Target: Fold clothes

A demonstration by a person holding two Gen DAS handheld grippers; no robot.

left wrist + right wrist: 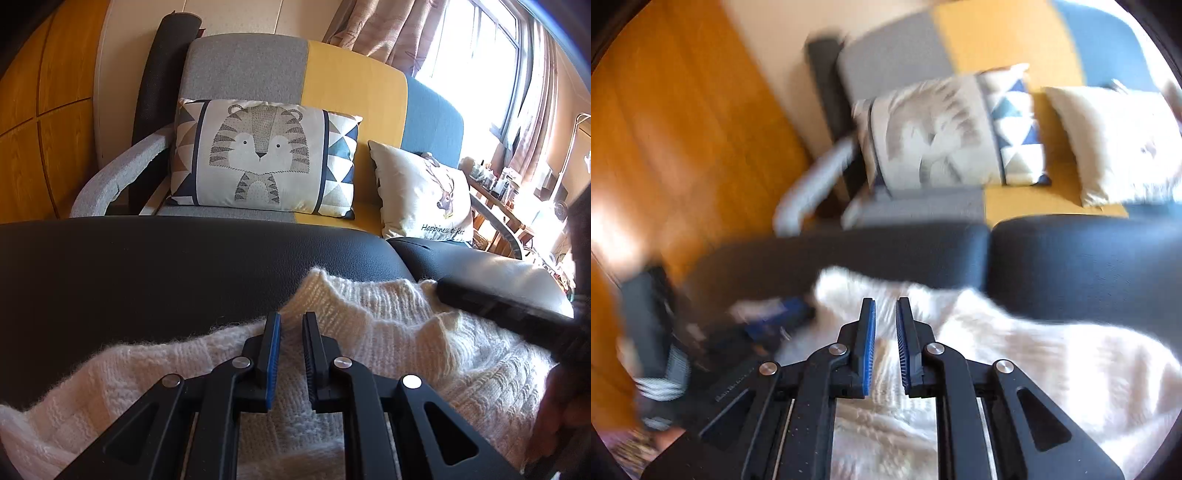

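I'm working over a fluffy cream-white knitted sweater [388,332] spread on a black leather cushion [166,266]. It lies below and ahead of both tools, its ribbed collar edge standing up just beyond my left gripper [291,323] and its body running off to the right across the seat. The left jaws stand with a narrow gap; knit shows through that gap, but I cannot tell whether the pads pinch a fold or merely hover over it. My right gripper [885,308] hangs above the same sweater [1015,354], jaws also nearly together with a slim gap and nothing visibly between the pads. The left looks nearer the collar, so I judge the next fold turns on that edge. The right wrist view is badly blurred; a dark jumble with something blue at its left I cannot identify. In the left view, a dark bar [509,310] crossing the sweater's right side is probably the other tool, cut off at the frame.
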